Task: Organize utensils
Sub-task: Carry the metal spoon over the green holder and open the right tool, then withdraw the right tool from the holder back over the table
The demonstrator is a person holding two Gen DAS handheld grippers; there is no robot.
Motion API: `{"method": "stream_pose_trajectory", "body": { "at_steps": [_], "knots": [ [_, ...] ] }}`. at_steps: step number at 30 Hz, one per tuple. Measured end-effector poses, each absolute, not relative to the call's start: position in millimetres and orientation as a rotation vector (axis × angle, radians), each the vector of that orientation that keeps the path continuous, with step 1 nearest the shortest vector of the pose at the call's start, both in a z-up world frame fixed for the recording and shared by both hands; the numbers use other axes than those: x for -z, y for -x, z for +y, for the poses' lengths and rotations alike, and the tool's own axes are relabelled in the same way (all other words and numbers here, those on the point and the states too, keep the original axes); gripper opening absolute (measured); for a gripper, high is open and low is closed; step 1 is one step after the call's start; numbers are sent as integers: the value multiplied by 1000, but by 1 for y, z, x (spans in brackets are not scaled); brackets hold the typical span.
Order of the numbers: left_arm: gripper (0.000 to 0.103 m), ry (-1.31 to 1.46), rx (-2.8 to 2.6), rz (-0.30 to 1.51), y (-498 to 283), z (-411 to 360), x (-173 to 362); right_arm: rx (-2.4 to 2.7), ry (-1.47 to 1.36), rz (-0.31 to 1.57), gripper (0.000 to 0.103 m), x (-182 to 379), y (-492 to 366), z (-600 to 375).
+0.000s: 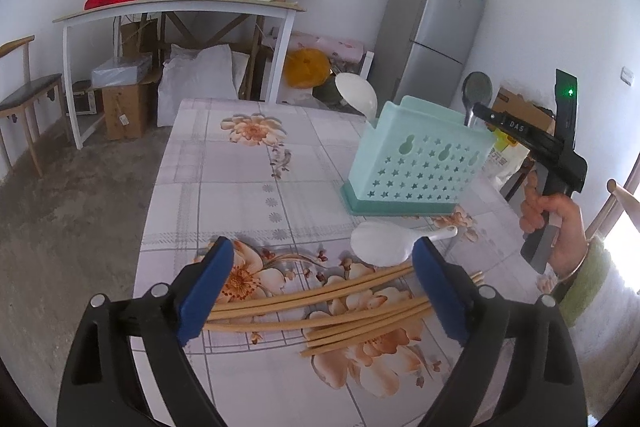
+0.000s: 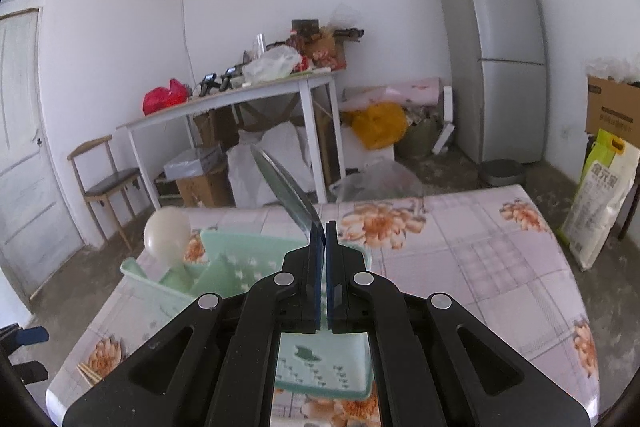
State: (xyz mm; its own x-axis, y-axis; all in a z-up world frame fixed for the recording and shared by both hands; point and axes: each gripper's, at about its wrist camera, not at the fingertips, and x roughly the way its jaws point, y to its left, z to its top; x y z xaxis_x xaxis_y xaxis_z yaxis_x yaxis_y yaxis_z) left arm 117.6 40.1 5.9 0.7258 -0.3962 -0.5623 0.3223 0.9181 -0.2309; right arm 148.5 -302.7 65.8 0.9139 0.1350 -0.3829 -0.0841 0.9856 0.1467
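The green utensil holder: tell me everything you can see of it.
The utensil holder is a pale mint plastic box on a darker teal base, standing upright on the flowered tablecloth. Its front wall is pierced with star holes and three gourd-shaped cutouts. Inside, dividers split it into compartments. A white spoon stands in one end, bowl up. At the other end the right gripper holds a metal spoon over it. Another white spoon lies just in front of its base.

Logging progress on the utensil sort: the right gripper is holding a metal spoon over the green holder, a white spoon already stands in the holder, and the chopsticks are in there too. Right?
Not quite. The chopsticks are not in the green holder; they lie on the table, between the open left gripper's fingers, as the left wrist view shows. The rest holds: the right gripper holds the metal spoon, and a white spoon stands in the holder.
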Motion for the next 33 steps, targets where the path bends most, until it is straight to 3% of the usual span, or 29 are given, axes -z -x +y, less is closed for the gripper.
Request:
{"method": "stream_pose_trajectory", "body": {
  "at_steps": [4,6,10,19,33],
  "knots": [
    [89,118,403,659,-115,37,-3,-117,-136,413,8,-67,-139,-304],
    [89,111,408,667,-114,34,-2,-117,-146,404,27,-72,-131,-307],
    [89,96,416,669,-111,31,-2,-106,-175,365,46,-87,-111,-315],
    [89,105,429,712,-105,26,4,-112,-296,403,58,-79,-45,-323],
    [92,37,426,822,-87,16,26,-167,-240,875,75,25,14,-258]
  ]
}}
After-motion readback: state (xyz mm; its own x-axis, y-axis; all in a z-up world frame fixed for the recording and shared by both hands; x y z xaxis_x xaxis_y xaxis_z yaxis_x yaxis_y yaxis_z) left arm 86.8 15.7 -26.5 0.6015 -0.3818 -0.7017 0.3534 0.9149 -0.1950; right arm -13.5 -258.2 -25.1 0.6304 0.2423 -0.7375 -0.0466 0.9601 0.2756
